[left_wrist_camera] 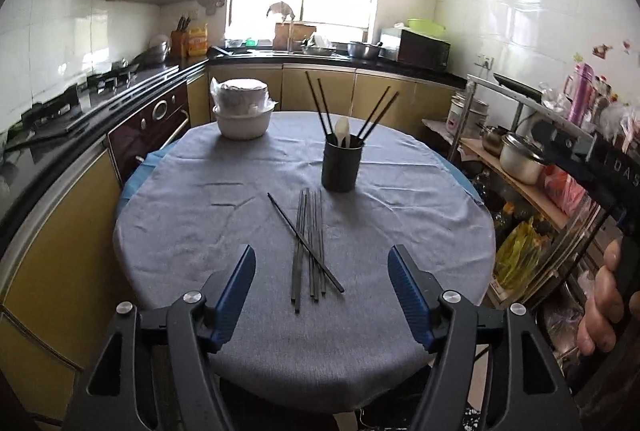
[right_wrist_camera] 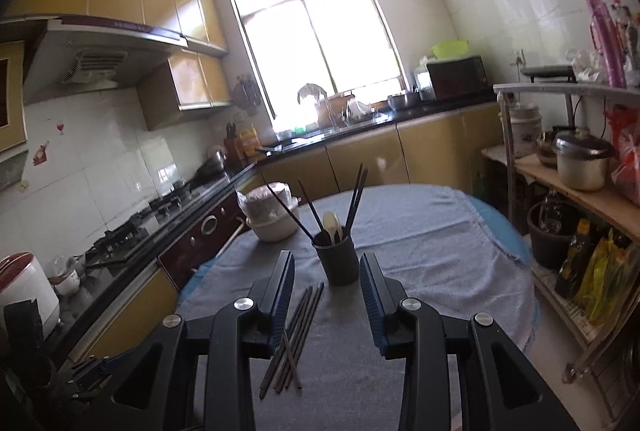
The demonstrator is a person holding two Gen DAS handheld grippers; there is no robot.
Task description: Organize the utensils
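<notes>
Several black chopsticks (left_wrist_camera: 310, 245) lie in a loose bundle on the grey tablecloth (left_wrist_camera: 200, 215), one crossing the others at an angle. Behind them stands a black holder cup (left_wrist_camera: 342, 167) with several chopsticks and a pale spoon (left_wrist_camera: 342, 131) upright in it. My left gripper (left_wrist_camera: 322, 259) is open and empty, hovering above the near ends of the bundle. In the right wrist view the bundle (right_wrist_camera: 294, 335) lies below my open, empty right gripper (right_wrist_camera: 326, 265), with the cup (right_wrist_camera: 336, 259) just beyond the fingertips.
A stack of white bowls (left_wrist_camera: 242, 115) wrapped in plastic stands at the table's far left. A shelf rack (left_wrist_camera: 532, 171) with pots and bags is at the right. Kitchen counters (left_wrist_camera: 80, 119) run along the left and back.
</notes>
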